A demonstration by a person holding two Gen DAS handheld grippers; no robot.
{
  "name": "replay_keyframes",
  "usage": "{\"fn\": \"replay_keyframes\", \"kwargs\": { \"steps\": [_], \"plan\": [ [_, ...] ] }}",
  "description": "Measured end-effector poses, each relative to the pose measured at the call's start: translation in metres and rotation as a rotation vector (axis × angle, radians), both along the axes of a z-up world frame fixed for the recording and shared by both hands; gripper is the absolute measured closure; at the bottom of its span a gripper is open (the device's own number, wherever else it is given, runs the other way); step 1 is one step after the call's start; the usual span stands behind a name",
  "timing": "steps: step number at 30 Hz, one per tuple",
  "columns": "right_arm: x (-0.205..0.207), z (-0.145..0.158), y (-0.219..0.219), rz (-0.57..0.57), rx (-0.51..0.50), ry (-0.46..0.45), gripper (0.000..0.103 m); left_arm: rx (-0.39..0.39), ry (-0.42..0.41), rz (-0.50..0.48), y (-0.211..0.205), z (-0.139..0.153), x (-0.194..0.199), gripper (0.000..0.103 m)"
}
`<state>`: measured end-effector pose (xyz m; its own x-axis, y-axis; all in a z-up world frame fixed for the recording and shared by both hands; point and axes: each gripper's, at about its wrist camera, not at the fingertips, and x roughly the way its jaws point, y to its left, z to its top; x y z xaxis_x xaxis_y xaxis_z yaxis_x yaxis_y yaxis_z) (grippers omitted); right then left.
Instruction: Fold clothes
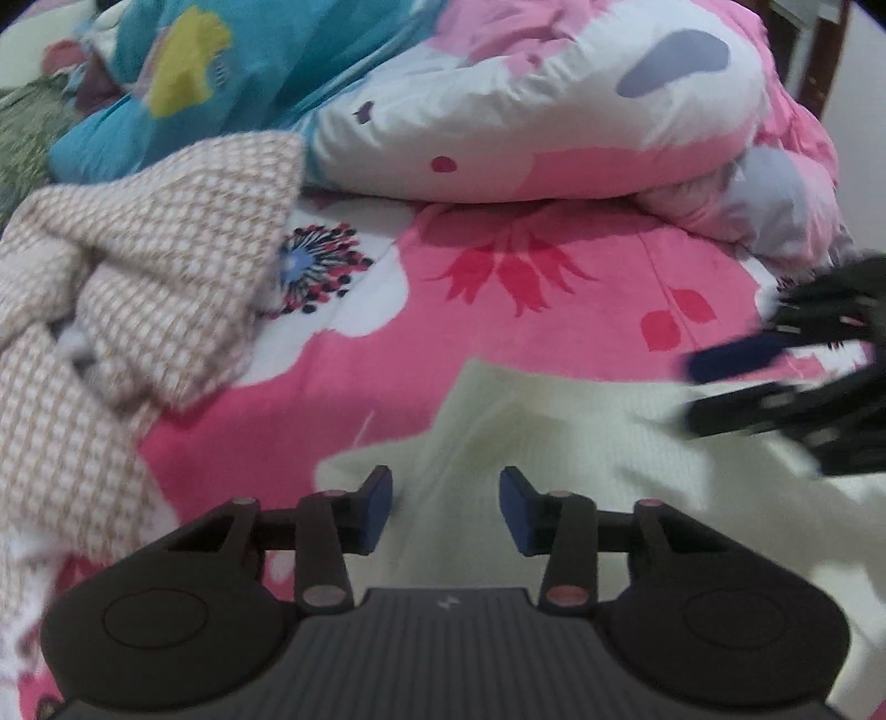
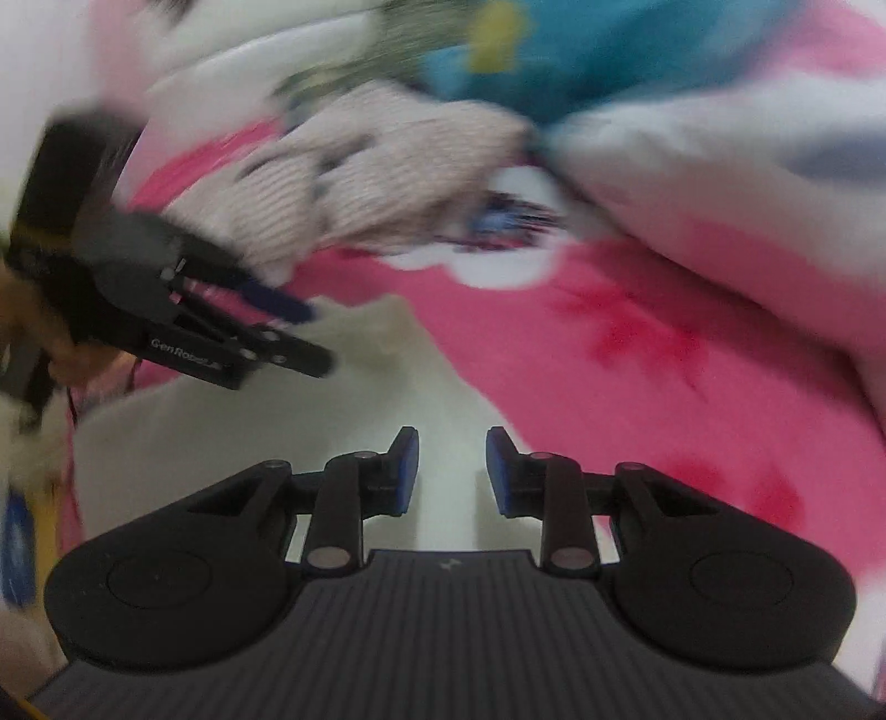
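Observation:
A cream knitted garment (image 1: 554, 432) lies spread on the pink floral bed cover (image 1: 581, 332). My left gripper (image 1: 446, 509) hovers over the garment's near part, jaws open, no cloth between the blue pads. My right gripper (image 1: 736, 382) comes in blurred from the right over the same garment. In the right wrist view the right gripper (image 2: 451, 471) is open above the cream garment (image 2: 277, 432) with nothing pinched. The left gripper (image 2: 299, 332) shows at the left, a hand (image 2: 61, 343) holding it. A brown-and-white checked garment (image 1: 138, 277) lies crumpled at the left.
A thick pink-and-white quilt (image 1: 526, 111) is bunched along the far side of the bed. A teal printed cloth (image 1: 249, 66) lies behind the checked garment (image 2: 387, 166). A dark wooden post (image 1: 803, 50) stands at the far right corner.

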<state>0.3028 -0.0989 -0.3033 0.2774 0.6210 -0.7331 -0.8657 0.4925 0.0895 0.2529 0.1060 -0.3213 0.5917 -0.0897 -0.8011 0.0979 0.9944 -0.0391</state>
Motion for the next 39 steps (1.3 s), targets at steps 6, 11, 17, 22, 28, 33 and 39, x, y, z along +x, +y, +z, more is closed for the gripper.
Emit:
{"fn": "replay_keyframes", "kwargs": {
  "steps": [6, 11, 17, 22, 28, 33, 39],
  "plan": [
    [0.001, -0.024, 0.048, 0.174, -0.055, -0.065, 0.078, 0.03, -0.015, -0.056, -0.002, -0.007, 0.0, 0.062],
    [0.009, -0.029, 0.057, 0.187, -0.051, -0.06, 0.078, 0.033, -0.022, -0.076, 0.001, -0.013, 0.003, 0.073],
    [0.01, -0.04, 0.062, 0.223, -0.071, -0.031, 0.097, -0.043, -0.013, -0.039, 0.017, -0.015, 0.006, 0.079],
    [0.012, -0.026, 0.057, 0.208, -0.011, -0.048, 0.102, -0.122, -0.013, -0.052, 0.026, -0.008, 0.003, 0.069],
    [0.008, -0.001, 0.055, 0.206, 0.047, -0.101, 0.103, -0.202, 0.0, -0.042, 0.038, -0.008, 0.005, 0.068],
    [0.009, -0.007, 0.063, 0.222, 0.028, -0.147, 0.103, -0.268, 0.027, 0.029, 0.051, -0.015, 0.009, 0.092],
    [0.014, -0.035, 0.073, 0.119, -0.029, -0.242, 0.102, -0.257, 0.064, 0.097, 0.052, -0.028, 0.013, 0.094]
  ]
}}
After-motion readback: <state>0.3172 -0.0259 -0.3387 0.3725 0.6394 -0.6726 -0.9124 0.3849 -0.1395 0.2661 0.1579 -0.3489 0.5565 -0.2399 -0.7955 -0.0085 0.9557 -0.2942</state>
